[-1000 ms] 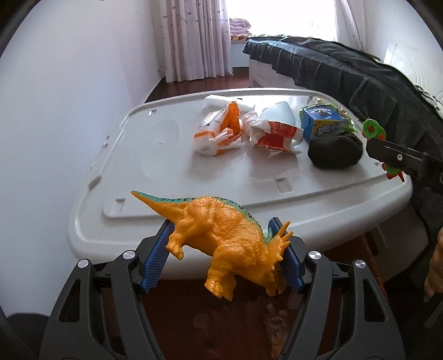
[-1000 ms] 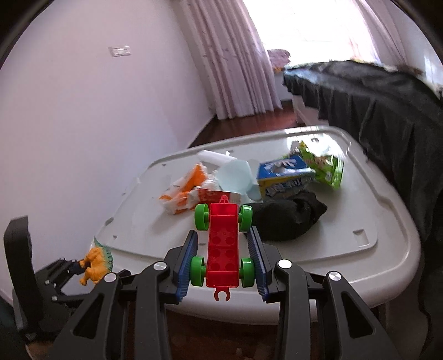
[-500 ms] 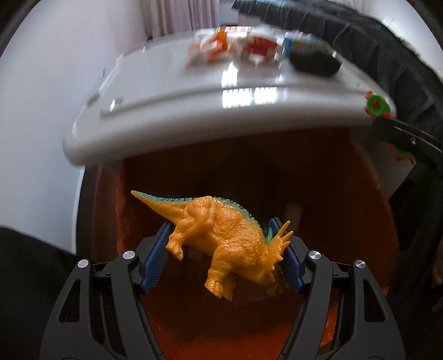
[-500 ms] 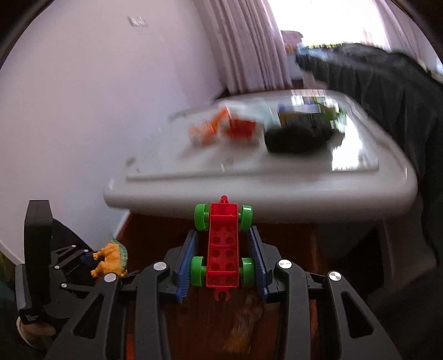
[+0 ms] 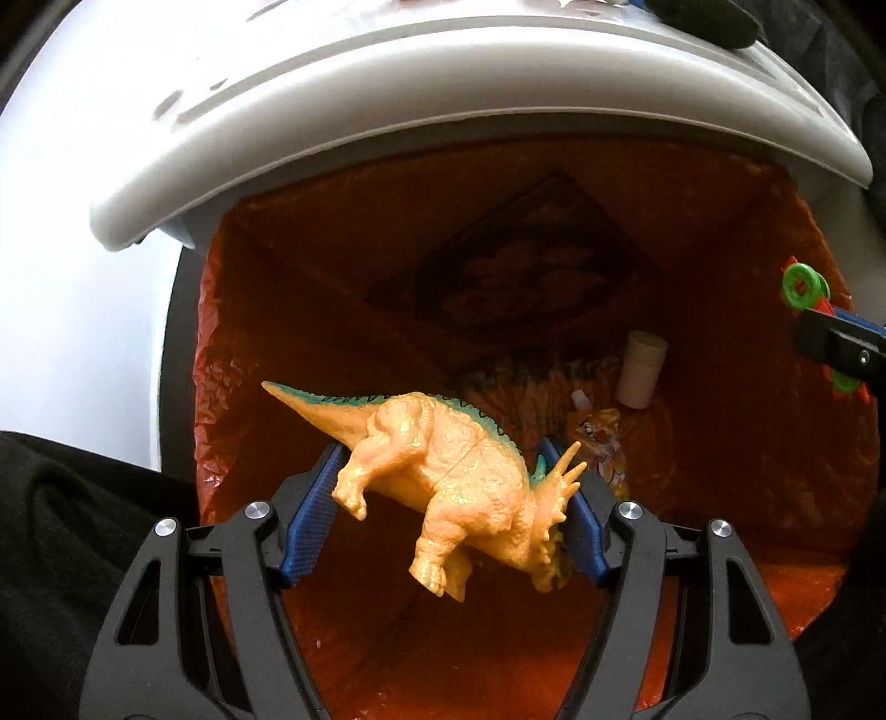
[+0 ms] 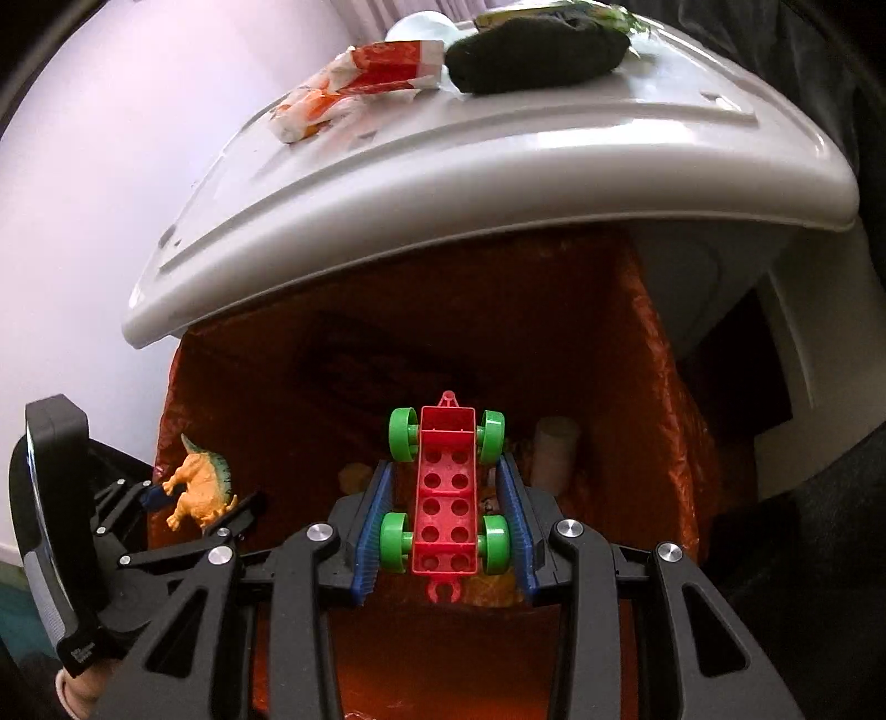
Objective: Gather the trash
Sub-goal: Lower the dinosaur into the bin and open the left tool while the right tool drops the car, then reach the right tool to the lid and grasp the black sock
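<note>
Both grippers have been lowered and tipped downward since the earlier frames, so that the white lid [image 5: 443,105], seen from above before, is now seen from its front edge, and the orange-lined bin [image 5: 266,310] below it fills both views. The left gripper [image 5: 448,498] is clamped on an orange dinosaur [image 5: 443,459], whose rump and horned head are pressed between the blue pads [image 5: 310,515]; it is held above the bin's opening. The right gripper [image 6: 446,515] is pinched on a red toy car [image 6: 446,493] with green wheels, the pads being pressed against the wheels on either side, and it too is held over the bin. At the bottom of the bin a white tube [image 5: 639,368] and a printed pouch [image 5: 601,437] are seen lying close together. On the lid, red-and-white wrappers [image 6: 365,83] and a black bundle [image 6: 537,52] are left lying, touching each other. The left gripper with its dinosaur is seen at the left edge of the right view.
</note>
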`<action>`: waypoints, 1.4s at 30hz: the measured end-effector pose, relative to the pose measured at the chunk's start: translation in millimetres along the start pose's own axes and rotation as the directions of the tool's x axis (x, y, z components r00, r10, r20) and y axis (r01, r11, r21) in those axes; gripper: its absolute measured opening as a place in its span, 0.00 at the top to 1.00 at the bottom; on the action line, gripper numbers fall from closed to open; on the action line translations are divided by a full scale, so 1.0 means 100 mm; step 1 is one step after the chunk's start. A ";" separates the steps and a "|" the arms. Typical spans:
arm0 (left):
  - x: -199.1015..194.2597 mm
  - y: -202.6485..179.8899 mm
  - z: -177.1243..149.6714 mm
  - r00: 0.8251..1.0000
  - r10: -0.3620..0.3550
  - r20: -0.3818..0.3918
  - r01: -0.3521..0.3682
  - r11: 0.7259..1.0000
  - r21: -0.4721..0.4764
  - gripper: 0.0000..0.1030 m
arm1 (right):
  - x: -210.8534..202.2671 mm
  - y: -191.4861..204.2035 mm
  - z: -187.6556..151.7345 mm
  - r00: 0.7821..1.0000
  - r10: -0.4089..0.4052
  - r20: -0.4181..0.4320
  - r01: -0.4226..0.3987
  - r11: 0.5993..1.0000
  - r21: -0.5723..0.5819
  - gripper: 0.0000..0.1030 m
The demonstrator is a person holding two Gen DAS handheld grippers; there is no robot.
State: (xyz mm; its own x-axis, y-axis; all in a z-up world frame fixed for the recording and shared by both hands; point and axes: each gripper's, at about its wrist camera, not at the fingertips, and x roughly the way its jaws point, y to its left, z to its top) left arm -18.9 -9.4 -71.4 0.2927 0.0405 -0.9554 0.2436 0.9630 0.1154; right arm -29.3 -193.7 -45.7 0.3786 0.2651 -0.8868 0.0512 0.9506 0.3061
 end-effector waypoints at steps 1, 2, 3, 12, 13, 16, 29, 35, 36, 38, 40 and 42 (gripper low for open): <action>-0.01 -0.01 -0.01 1.000 0.001 0.002 -0.001 1.000 0.003 0.34 | 0.00 0.01 0.00 1.000 -0.001 0.003 0.001 1.000 -0.006 0.62; -0.01 -0.02 -0.01 1.000 0.005 0.004 -0.005 1.000 0.005 0.34 | -0.01 0.02 -0.01 1.000 -0.004 0.005 0.004 1.000 -0.008 0.61; 0.00 -0.04 0.01 1.000 0.006 0.003 -0.006 1.000 0.005 0.32 | -0.02 0.03 -0.02 1.000 -0.004 0.005 0.004 1.000 -0.008 0.47; 0.04 -0.25 0.01 0.995 0.098 -0.010 -0.097 0.990 0.098 0.14 | -0.19 -0.10 0.03 0.997 -0.014 0.080 0.008 0.997 0.075 0.21; 0.05 -0.26 0.01 0.995 0.101 -0.009 -0.099 0.990 0.102 0.14 | -0.20 -0.11 0.02 0.996 -0.014 0.083 0.007 0.997 0.076 0.21; 0.05 -0.29 0.03 0.995 0.096 -0.012 -0.095 0.991 0.097 0.14 | -0.21 -0.13 0.02 0.996 -0.011 0.088 0.004 0.997 0.079 0.21; -0.30 -0.04 0.07 0.991 -0.016 0.131 0.019 1.000 -0.019 0.14 | -0.49 -0.15 0.42 0.984 0.010 0.178 -0.023 0.997 0.068 0.21; -0.44 0.02 0.09 0.977 -0.082 0.196 0.094 0.994 -0.053 0.13 | -0.73 -0.29 1.20 0.948 -0.096 0.302 0.097 0.995 0.010 0.17; -0.41 0.02 0.10 0.979 -0.079 0.189 0.091 0.994 -0.055 0.13 | -0.72 -0.34 1.31 0.947 -0.104 0.303 0.103 0.994 0.019 0.17; -0.37 0.03 0.11 0.982 -0.082 0.170 0.093 0.994 -0.063 0.13 | -0.68 -0.46 1.49 0.952 -0.087 0.293 0.074 0.996 0.054 0.17; -0.38 0.04 0.11 0.982 -0.091 0.165 0.104 0.992 -0.074 0.13 | -0.62 -0.57 1.63 0.953 -0.077 0.292 0.044 0.992 0.116 0.17; -0.38 0.05 0.12 0.981 -0.100 0.168 0.115 0.990 -0.083 0.13 | -0.59 -0.65 1.71 0.953 -0.059 0.298 0.008 0.986 0.168 0.17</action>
State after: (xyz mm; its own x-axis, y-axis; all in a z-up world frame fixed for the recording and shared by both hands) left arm -18.1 -9.2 -31.3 0.4181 -0.1009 -0.9028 0.1980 0.9800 -0.0179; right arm 103.2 -298.3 46.1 0.6330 0.1485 -0.7598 0.2092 0.9121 0.3526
